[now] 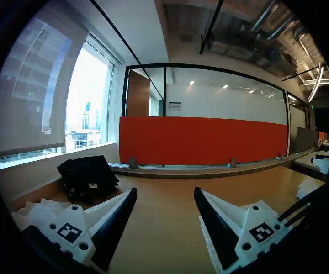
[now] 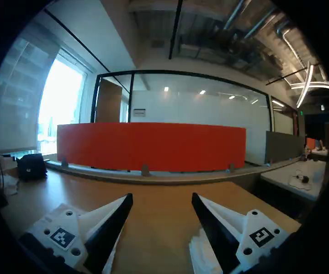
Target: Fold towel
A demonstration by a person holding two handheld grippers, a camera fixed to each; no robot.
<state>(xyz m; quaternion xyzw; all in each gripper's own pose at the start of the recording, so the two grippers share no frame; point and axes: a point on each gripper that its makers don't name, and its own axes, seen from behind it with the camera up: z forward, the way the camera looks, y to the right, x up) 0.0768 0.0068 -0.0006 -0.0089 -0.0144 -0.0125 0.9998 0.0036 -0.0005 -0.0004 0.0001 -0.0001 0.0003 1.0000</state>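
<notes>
Look for the towel (image 2: 200, 253) at the very bottom of the right gripper view: white cloth on the counter (image 2: 164, 223), low under the right gripper (image 2: 161, 195), fingers apart, nothing between. Cannot tell flat from bunched on so thin a sliver. Note the left gripper (image 1: 164, 189) likewise spread wide and holding nothing, aimed level over bare wood, with more white cloth (image 1: 34, 209) crumpled just behind its left finger. Judge the step as the approach, no grasp yet made. Tip both grippers down first, away from the orange panel (image 1: 201, 139) ahead and onto the cloth. Pick two corners of one edge, pinch a single layer at each, and close fully before lifting. Raise both together, evenly, with the edge held taut, then carry it across to meet the far edge and lay it down square. Steer clear of the black bag (image 1: 87, 176) on the window side.
</notes>
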